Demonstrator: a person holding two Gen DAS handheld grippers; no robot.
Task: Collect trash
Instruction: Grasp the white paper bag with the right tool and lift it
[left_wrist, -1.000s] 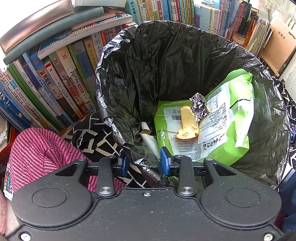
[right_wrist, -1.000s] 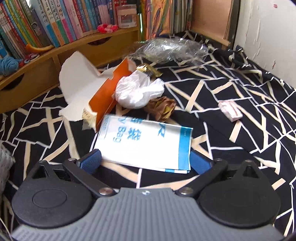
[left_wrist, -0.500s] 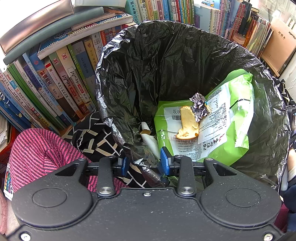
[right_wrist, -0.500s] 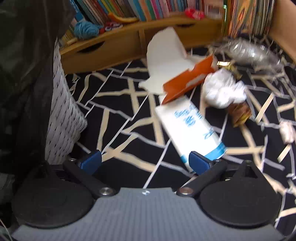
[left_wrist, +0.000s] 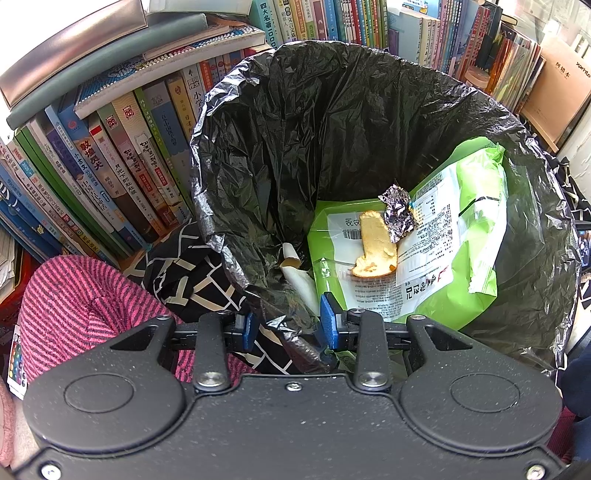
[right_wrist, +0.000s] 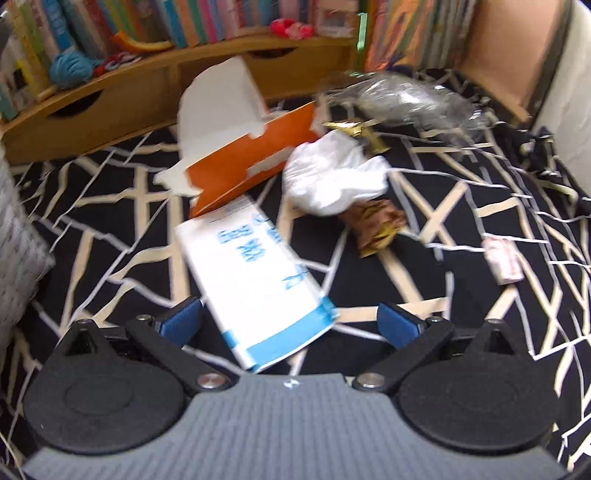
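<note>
Trash: six pieces (right_wrist: 255, 280) floored, four (left_wrist: 406, 254) binned.

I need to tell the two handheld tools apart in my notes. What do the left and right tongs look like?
The left tongs have a speckled black body, black link arms with silver screws and blue pads. The right tongs have a ribbed grey body, two round black housings, black link arms and dark blue pads.

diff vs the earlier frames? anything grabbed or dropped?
Only the right view shifted: it swung toward the bin and back, so the white-and-blue bag now lies angled between the open jaws of the right gripper. Nothing grabbed or dropped. The left gripper still pinches the bin liner; the bin's contents are unchanged.
</note>
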